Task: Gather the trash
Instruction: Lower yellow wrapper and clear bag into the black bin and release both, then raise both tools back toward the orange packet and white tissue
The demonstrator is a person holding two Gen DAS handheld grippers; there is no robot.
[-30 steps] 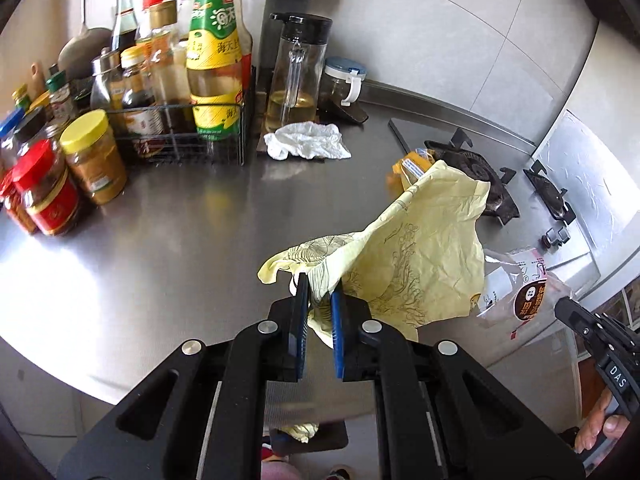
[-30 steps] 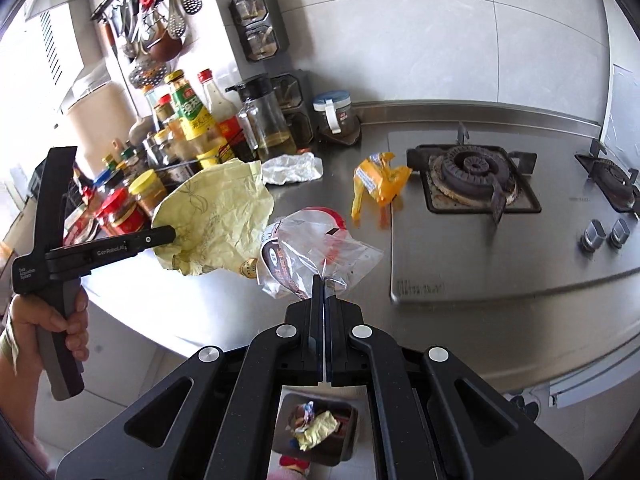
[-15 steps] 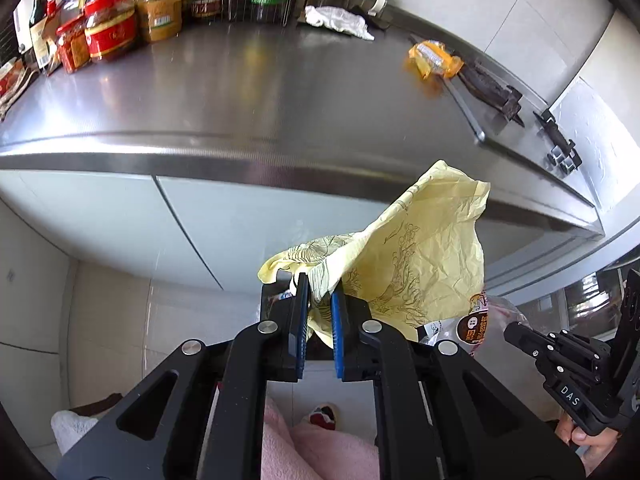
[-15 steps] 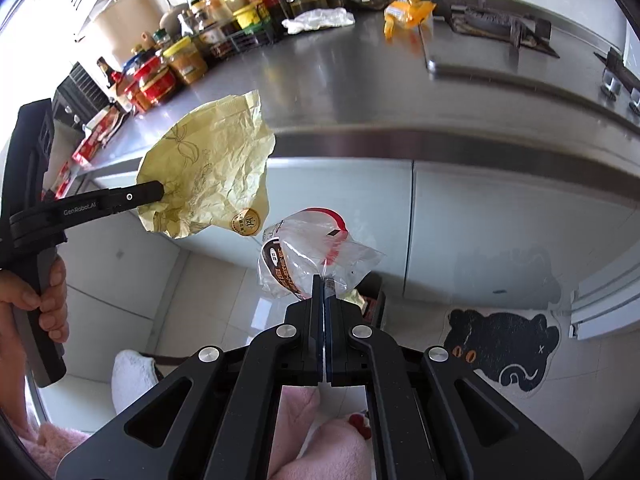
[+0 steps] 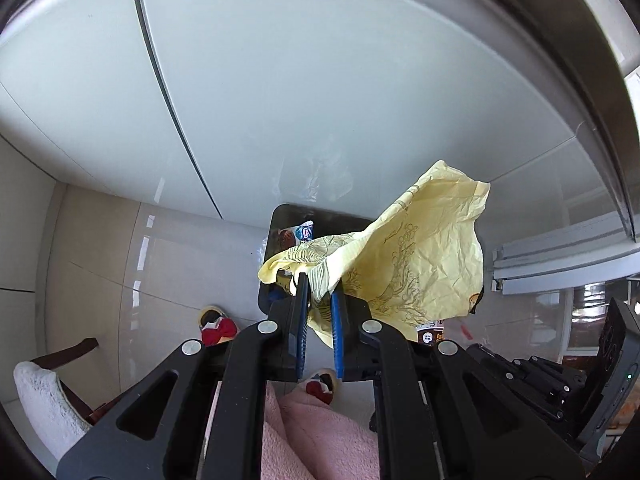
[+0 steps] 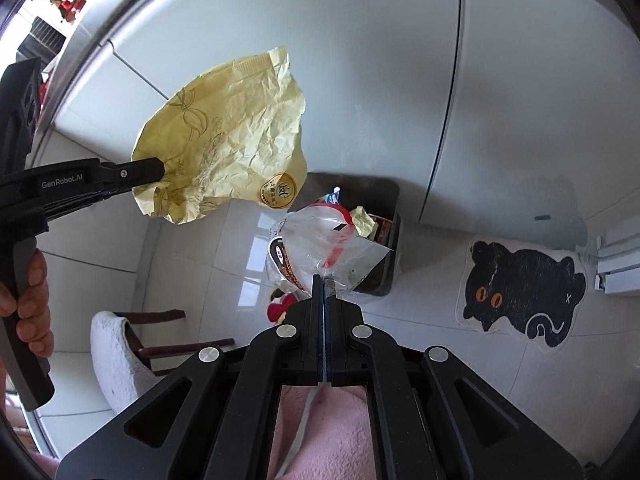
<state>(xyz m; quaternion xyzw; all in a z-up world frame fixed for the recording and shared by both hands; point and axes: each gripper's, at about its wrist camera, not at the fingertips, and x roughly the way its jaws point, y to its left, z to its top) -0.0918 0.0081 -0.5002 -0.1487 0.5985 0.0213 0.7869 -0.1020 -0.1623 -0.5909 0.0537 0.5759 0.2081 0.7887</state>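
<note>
My left gripper [image 5: 319, 286] is shut on a crumpled yellow paper wrapper [image 5: 424, 256] and holds it in the air above a dark trash bin [image 5: 280, 220] on the floor. The wrapper also shows in the right wrist view [image 6: 228, 136], held by the left gripper [image 6: 160, 168]. My right gripper [image 6: 323, 280] is shut on a clear plastic bag [image 6: 320, 240] with red and brown print, held just in front of the trash bin [image 6: 394, 216], which holds several pieces of trash.
White cabinet doors [image 5: 320, 80] stand behind the bin, under the steel counter edge [image 5: 580, 20]. A black cat mat [image 6: 524, 288] lies on the tiled floor to the right. A chair with a white cushion [image 6: 112, 344] is at lower left. Pink-clad legs [image 6: 320, 432] are below.
Both grippers dropped from counter height to below the counter edge, carrying the wrapper and the bag. The view now points down at the floor and the trash bin.
</note>
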